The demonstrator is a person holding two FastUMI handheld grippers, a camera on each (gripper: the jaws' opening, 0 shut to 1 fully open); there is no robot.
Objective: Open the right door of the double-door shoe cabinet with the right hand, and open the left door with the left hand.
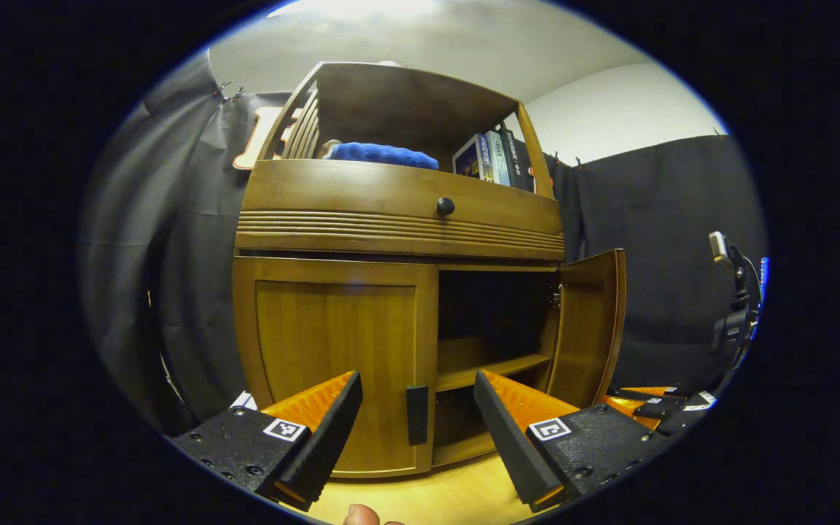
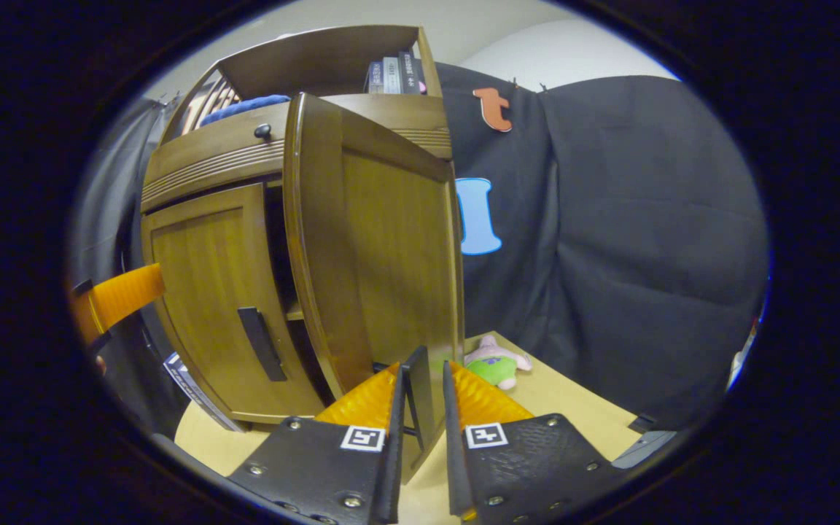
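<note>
Fingers of right gripper point(image 2: 424, 379) pinch the dark handle point(image 2: 418, 397) of the swung-open right wooden door point(image 2: 383, 255). Left gripper point(image 1: 418, 394) fingers spread wide, touching nothing, facing the shut left door's point(image 1: 332, 350) black handle point(image 1: 416, 415).

The right gripper point(image 2: 421, 379) has its fingers point(image 2: 369, 397) closed on the dark handle point(image 2: 420, 397) of the right door point(image 2: 383, 248), which stands swung out from the shoe cabinet point(image 2: 208, 175). The left door point(image 2: 208, 292) sits flush, its handle point(image 2: 262, 343) untouched. A small plush toy point(image 2: 496, 363) lies on the floor point(image 2: 573, 397) beside the open door.
</note>
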